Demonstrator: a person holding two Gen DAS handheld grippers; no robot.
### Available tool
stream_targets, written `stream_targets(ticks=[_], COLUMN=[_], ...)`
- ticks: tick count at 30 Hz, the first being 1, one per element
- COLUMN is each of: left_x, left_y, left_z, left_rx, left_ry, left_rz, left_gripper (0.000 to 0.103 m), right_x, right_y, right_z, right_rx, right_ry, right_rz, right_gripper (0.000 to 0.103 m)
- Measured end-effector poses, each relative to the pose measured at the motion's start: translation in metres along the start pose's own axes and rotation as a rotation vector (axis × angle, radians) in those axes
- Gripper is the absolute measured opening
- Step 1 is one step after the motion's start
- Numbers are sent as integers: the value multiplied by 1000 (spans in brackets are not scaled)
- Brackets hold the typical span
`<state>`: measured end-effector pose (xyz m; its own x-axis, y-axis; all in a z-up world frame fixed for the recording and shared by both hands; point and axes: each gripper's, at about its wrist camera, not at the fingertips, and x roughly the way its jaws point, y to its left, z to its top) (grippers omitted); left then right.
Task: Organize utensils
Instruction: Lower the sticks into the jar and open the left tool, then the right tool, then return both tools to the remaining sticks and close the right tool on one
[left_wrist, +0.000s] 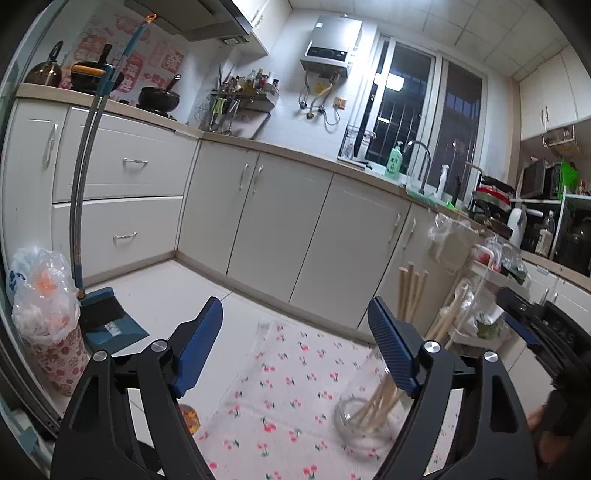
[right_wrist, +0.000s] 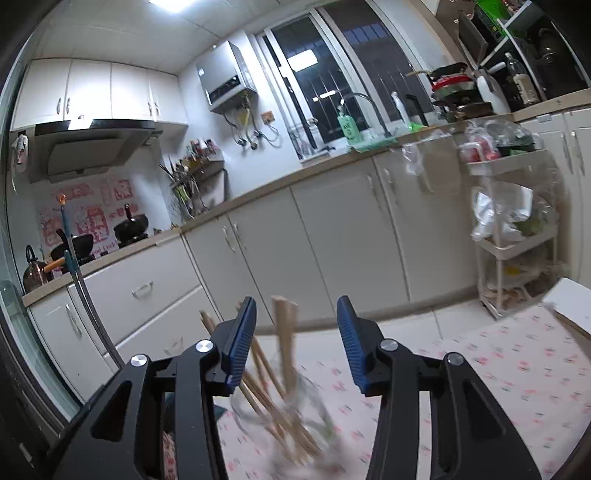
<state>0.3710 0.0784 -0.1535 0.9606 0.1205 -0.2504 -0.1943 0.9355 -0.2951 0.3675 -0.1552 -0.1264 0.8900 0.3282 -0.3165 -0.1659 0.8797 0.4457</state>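
A clear glass jar (left_wrist: 360, 413) stands on a table with a cherry-print cloth (left_wrist: 295, 373) and holds several wooden chopsticks (left_wrist: 410, 291). My left gripper (left_wrist: 295, 321) is open and empty, the jar just behind its right finger. In the right wrist view the jar (right_wrist: 295, 417) and chopsticks (right_wrist: 284, 332) are blurred and sit between the fingers of my right gripper (right_wrist: 297, 328), which is open; the chopsticks lean nearer its left finger. The right gripper also shows at the left wrist view's right edge (left_wrist: 524, 317).
White kitchen cabinets (left_wrist: 280, 229) run behind the table. A bin with plastic bags (left_wrist: 44, 317) and a broom with dustpan (left_wrist: 103, 317) stand at left. A white storage cart (right_wrist: 513, 236) with bags stands at right. The sink and faucet (left_wrist: 417, 162) sit under the window.
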Motion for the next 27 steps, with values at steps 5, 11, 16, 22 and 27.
stream_targets(ticks=[5, 11, 16, 22, 27], left_x=[-10, -16, -19, -20, -18], left_y=[-3, -11, -21, -32, -38], left_z=[-9, -21, -30, -40, -45], left_rx=[20, 54, 89, 111, 126], left_ry=[64, 156, 214, 267, 298], left_rz=[1, -7, -29, -45, -60], left_gripper=[80, 83, 84, 86, 87], right_x=[-20, -11, 0, 11, 6], right_y=[-24, -46, -39, -30, -37], right_z=[-32, -84, -107, -121, -117], right_rx=[-31, -37, -87, -163, -203], right_ry=[201, 472, 579, 645, 665], right_rz=[-64, -116, -127, -157, -192], right_gripper=[46, 39, 34, 33, 32])
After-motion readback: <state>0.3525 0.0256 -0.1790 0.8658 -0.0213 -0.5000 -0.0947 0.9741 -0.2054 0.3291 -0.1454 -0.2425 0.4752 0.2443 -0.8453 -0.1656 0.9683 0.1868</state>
